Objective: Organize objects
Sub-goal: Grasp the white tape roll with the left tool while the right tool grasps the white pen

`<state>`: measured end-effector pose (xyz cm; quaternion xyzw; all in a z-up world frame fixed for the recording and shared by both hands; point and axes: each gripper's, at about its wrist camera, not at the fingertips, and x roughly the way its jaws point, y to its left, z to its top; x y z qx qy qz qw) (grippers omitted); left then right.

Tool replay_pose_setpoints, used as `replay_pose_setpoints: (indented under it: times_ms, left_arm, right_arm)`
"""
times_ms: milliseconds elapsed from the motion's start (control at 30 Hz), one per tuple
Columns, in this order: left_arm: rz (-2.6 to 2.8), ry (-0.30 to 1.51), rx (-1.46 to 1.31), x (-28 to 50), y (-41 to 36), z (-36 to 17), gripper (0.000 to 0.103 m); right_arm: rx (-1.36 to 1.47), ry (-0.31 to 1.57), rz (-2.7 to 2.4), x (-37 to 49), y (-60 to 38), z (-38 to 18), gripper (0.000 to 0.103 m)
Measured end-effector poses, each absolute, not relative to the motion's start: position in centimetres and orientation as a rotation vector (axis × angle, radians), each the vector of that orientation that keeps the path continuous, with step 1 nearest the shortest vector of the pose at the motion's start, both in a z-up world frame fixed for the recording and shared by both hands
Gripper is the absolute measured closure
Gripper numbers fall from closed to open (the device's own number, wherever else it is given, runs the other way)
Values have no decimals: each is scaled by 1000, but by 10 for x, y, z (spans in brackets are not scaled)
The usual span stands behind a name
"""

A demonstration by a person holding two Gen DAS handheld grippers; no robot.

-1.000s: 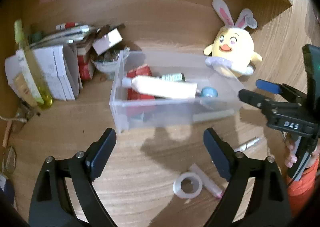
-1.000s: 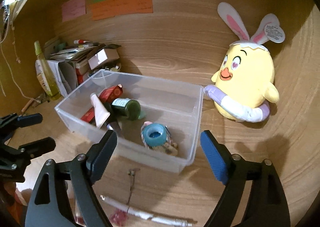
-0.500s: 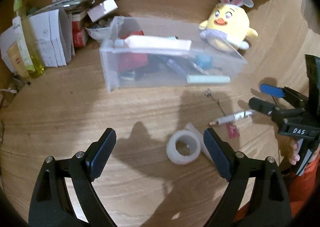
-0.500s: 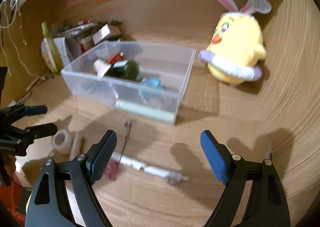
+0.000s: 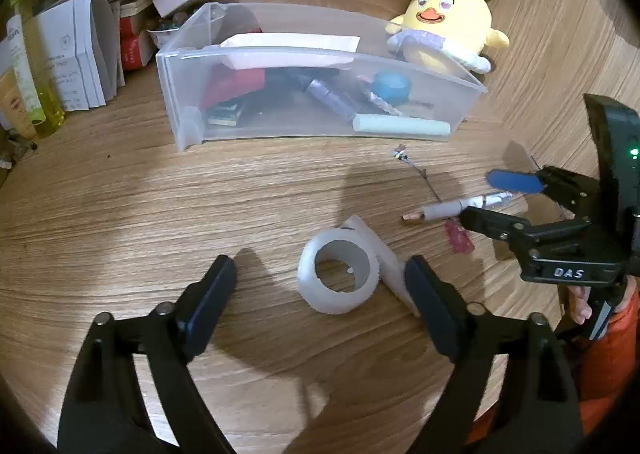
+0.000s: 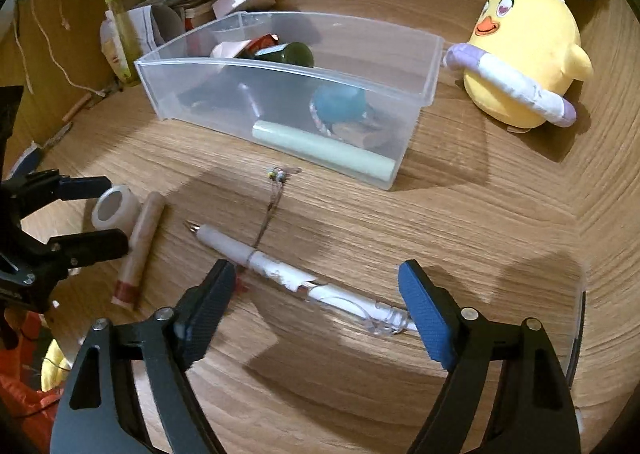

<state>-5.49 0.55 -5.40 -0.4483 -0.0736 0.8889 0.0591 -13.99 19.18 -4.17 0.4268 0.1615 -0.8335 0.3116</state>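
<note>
Nearest the left wrist camera, the left tool (image 5: 320,294) stands released; its jaws have just been closing, and they straddle the tape roll (image 5: 338,276) without pressing it. The roll lies flat on the surface (image 5: 120,214), hole upward, a little toward the tool's right finger. A pale tube (image 5: 384,258) touches the roll on that same side, its long axis running away from the camera; it could be caught along with the roll.

Nearest the right wrist camera, the right tool (image 6: 316,306) is likewise released; its jaws have just been closing. The pen (image 6: 296,278) lies between them, untouched, its long axis slanting from the right finger toward the far left, tip pointing away. The axis runs more nearly along the jaw gap than across it, so in judgement a turn of the wrist would aid the grasp. A thin wire trinket (image 6: 272,198) crosses the pen near its grip and may drag with it. A small red scrap (image 5: 460,238) lies just beside the pen.

Each hand is nearer its own item: left to roll, right to pen.

Farther off stands one clear bin (image 6: 432,66), open-topped, already holding several things. Beyond it sits one chick plush (image 6: 528,54), and at far left a heap of boxes and bottles (image 5: 60,62).

Count outside the bin: one roll, one tube, one pen, one trinket, one scrap.
</note>
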Motion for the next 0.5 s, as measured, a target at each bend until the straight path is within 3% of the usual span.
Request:
replay_pose_setpoints:
  times_ms: [133,200,333,500]
  left_arm:
    - [2695,-223,-1348,-55,6,-54,30]
    - [2696,-226,-1341,-55,7,-53,35]
    - [2686,-240,-1329,-54,7,-53,44]
    - [2687,-237,-1328,-52,5,-53,61]
  right_arm:
    - [1124,438,-2195,-140,193,-42,49]
    - [1117,441,-2189,-139,193,-41,64]
    - [1106,444,-2167,-135,189,-40,76]
    - [1119,374,-2102,-130,185,-39,93]
